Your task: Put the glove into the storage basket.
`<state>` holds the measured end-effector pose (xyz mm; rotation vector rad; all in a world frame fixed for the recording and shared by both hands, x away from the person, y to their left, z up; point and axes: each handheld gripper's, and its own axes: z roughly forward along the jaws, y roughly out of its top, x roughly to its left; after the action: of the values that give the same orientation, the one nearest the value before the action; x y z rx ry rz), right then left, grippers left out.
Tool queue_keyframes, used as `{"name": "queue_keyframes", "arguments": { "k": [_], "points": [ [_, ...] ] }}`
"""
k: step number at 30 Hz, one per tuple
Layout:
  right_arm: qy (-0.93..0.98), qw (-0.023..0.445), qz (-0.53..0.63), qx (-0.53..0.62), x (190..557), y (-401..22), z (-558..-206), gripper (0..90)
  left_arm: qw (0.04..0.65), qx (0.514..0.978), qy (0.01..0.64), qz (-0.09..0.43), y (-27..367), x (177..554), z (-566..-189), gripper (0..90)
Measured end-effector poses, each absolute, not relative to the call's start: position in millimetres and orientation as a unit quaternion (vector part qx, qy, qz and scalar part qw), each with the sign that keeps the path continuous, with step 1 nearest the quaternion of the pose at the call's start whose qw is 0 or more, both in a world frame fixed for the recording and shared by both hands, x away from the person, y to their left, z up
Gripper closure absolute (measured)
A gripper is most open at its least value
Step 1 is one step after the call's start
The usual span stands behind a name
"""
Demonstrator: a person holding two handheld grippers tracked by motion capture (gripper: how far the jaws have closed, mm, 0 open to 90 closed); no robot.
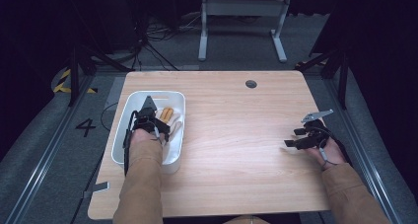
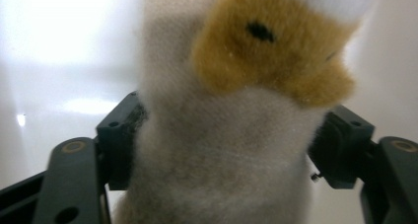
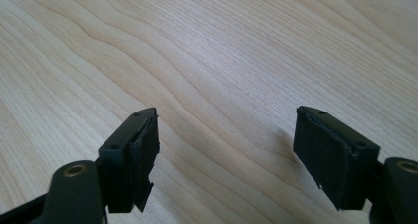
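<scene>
On the left side of the light wooden table [image 1: 236, 135] stands a white rectangular plastic tub [image 1: 127, 116], and the left gripper [image 1: 158, 127] reaches down into it. A fuzzy grey-and-orange plush toy [image 2: 231, 135] lies in the tub between this gripper's black fingers [image 2: 118, 135], which flank its grey body on both sides; whether the pads press on the fur or merely brush it cannot be told. The right gripper [image 3: 226, 155] hovers over bare wood at the right, near side, well apart from the tub, its jaws spread wide with nothing between them.
</scene>
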<state>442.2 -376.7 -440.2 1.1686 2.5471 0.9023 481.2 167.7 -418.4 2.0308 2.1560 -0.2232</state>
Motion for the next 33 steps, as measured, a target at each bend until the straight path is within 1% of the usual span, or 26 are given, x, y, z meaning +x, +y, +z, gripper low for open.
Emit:
{"name": "queue_keyframes", "arguments": {
  "k": [1,3,5,7,12,14,15,20,26,33],
  "points": [
    [0.861,0.098,0.305,0.395,442.2,-376.7,-440.2,25.6,0.092,0.683,0.721,-0.076,167.5,481.0,-417.4,21.4],
    [0.861,0.098,0.305,0.395,442.3,-376.8,-440.3,25.5,0.103,0.685,0.717,-0.076,167.2,480.7,-414.4,15.8],
    [0.861,0.098,0.306,0.395,442.3,-376.8,-440.3,25.5,0.112,0.687,0.714,-0.078,167.6,480.0,-411.7,13.1],
    [0.861,0.098,0.307,0.395,442.2,-376.6,-440.2,25.5,0.12,0.687,0.712,-0.078,167.7,479.7,-409.8,8.5],
    [0.86,0.099,0.307,0.395,441.9,-376.4,-439.9,25.4,0.117,0.692,0.709,-0.067,167.1,479.6,-408.0,5.2],
    [0.86,0.099,0.307,0.395,441.9,-376.3,-439.8,25.4,0.111,0.694,0.709,-0.059,167.9,479.7,-408.0,3.2],
    [0.86,0.099,0.307,0.395,441.8,-376.2,-439.8,25.4,0.107,0.694,0.71,-0.057,168.0,479.7,-408.0,0.8],
    [0.861,0.099,0.306,0.394,442.1,-375.7,-439.9,25.4,0.109,0.693,0.712,-0.029,170.2,477.5,-404.4,0.0],
    [0.861,0.1,0.309,0.392,444.5,-372.9,-439.0,25.4,0.114,0.689,0.715,-0.024,174.2,474.5,-398.1,0.0],
    [0.864,0.099,0.309,0.385,449.9,-366.5,-439.3,25.6,0.142,0.686,0.713,-0.01,176.3,469.2,-385.6,0.0]
  ]
}}
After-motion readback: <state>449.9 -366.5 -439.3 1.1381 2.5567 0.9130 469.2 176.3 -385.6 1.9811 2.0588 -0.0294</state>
